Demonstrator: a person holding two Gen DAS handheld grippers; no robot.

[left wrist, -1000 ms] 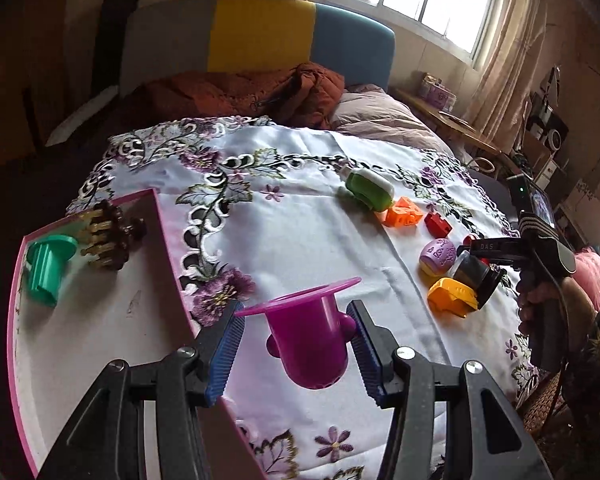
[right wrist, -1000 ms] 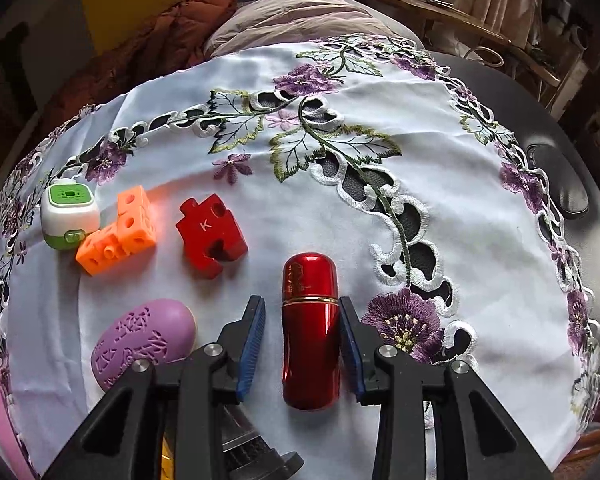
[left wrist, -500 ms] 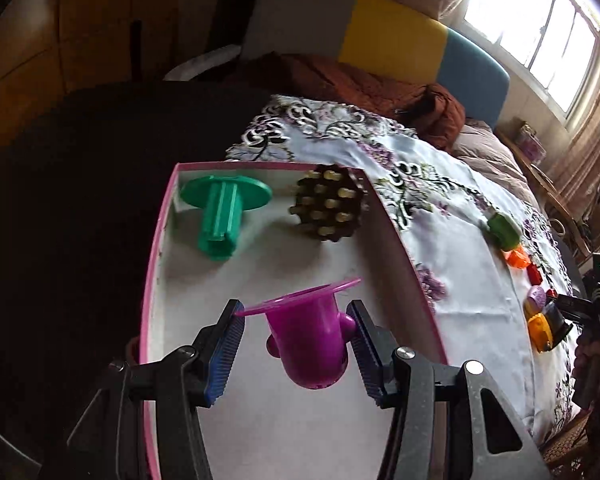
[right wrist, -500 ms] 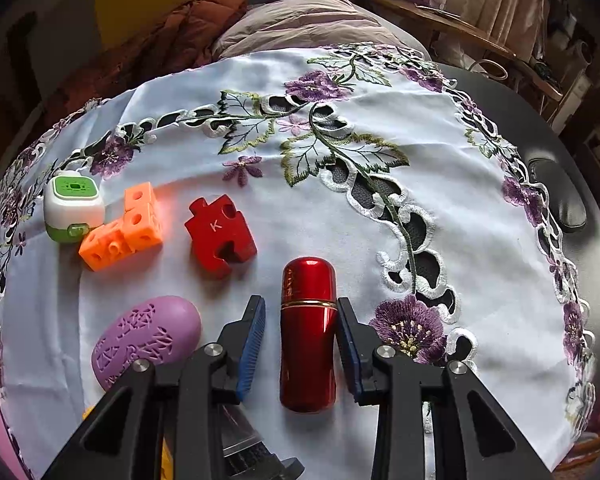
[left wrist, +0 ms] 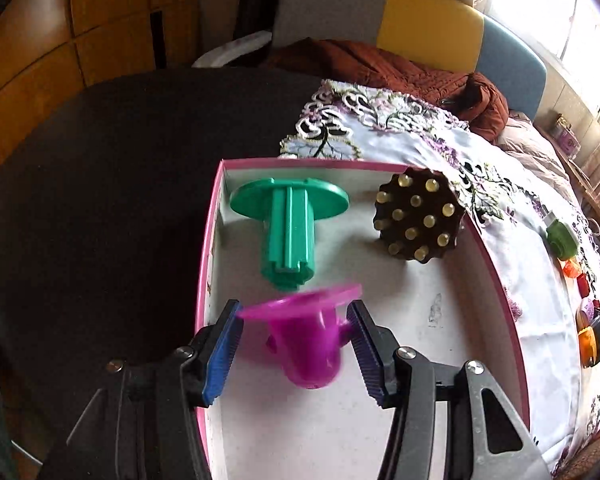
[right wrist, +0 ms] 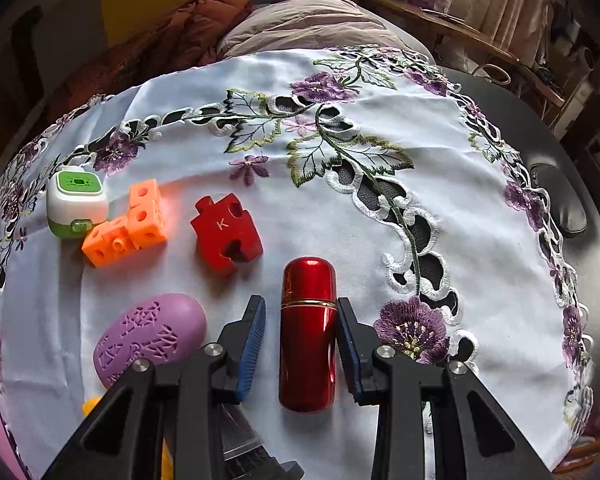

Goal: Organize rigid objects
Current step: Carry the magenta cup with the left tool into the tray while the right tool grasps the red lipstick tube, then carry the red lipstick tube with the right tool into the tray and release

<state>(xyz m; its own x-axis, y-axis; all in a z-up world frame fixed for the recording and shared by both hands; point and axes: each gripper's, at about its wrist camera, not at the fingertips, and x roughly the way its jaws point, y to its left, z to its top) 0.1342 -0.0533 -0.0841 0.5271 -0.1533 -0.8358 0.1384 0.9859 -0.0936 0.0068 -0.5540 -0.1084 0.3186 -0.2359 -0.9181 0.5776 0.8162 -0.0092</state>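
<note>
We see a white tablecloth embroidered with purple flowers and green leaves, its cutwork showing the dark bench beneath. The cloth covers only part of that bench; the rest lies bare and black. Beyond the far edge we find a crumpled rust-brown quilted garment lying against a seat back in grey, yellow and blue panels. Wooden panelling fills the left wall, and a bright window with pale curtains stands at the right. A wooden shelf carries a small patterned box.
</note>
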